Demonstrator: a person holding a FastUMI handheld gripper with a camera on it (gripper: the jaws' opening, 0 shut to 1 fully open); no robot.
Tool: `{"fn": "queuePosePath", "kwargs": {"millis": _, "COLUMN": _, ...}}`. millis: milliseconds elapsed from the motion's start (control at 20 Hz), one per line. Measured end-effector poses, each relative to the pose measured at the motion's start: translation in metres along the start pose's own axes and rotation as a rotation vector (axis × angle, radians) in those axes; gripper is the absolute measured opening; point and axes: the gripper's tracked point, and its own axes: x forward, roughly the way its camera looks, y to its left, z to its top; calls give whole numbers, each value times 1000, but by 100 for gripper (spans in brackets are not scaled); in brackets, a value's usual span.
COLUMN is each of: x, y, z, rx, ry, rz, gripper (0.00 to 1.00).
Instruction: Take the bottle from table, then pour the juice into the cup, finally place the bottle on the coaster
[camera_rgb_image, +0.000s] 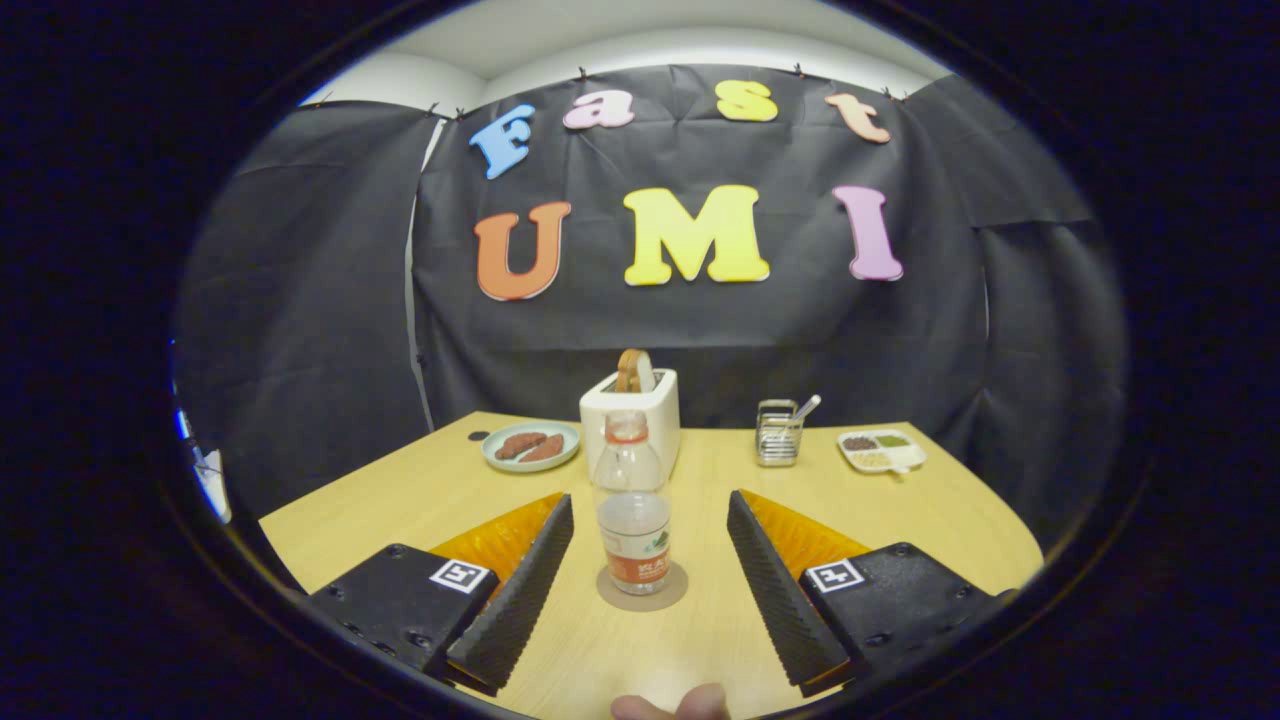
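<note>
The gripper (650, 525) is holding its fingers spread wide, with open gaps flanking the clear plastic bottle (633, 505) standing upright on the round brown coaster (641, 590) between them. Beyond, at twelve o'clock, a white toaster (632, 413) is sitting on the pale wooden table (400, 500); a wire caddy (778, 434) at one o'clock.

So the gripper (650, 525) is sitting low over the near edge of the tabletop, pointed straight toward the far edge. Fingers (525, 580) are spread wide apart, ridged pads facing each other, and neither one is touching anything. Both are angled inward a bit at the tips and look pretty level with each other. Right at the near edge, under the gripper body, a couple of the person's fingertips (672, 706) peek into view.
</note>
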Motion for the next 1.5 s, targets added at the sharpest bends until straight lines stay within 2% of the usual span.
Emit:
{"fn": "queuePosePath", "kwargs": {"millis": 250, "x": -85, "y": -36, "z": 55, "rx": -68, "ry": -65, "rz": -77, "gripper": 99}}
{"fn": "queuePosePath", "kwargs": {"millis": 450, "x": -142, "y": -59, "z": 62, "rx": -67, "ry": -76, "rz": -86, "gripper": 99}}
{"fn": "queuePosePath", "kwargs": {"millis": 700, "x": -190, "y": -87, "z": 71, "rx": -68, "ry": -112, "rz": -112, "gripper": 99}}
{"fn": "queuePosePath", "kwargs": {"millis": 1050, "x": -227, "y": -103, "z": 106, "rx": -80, "ry": -224, "rz": -145, "gripper": 99}}
{"fn": "queuePosePath", "kwargs": {"millis": 1500, "x": -241, "y": -95, "z": 117, "rx": -99, "ry": -252, "rz": -131, "gripper": 99}}
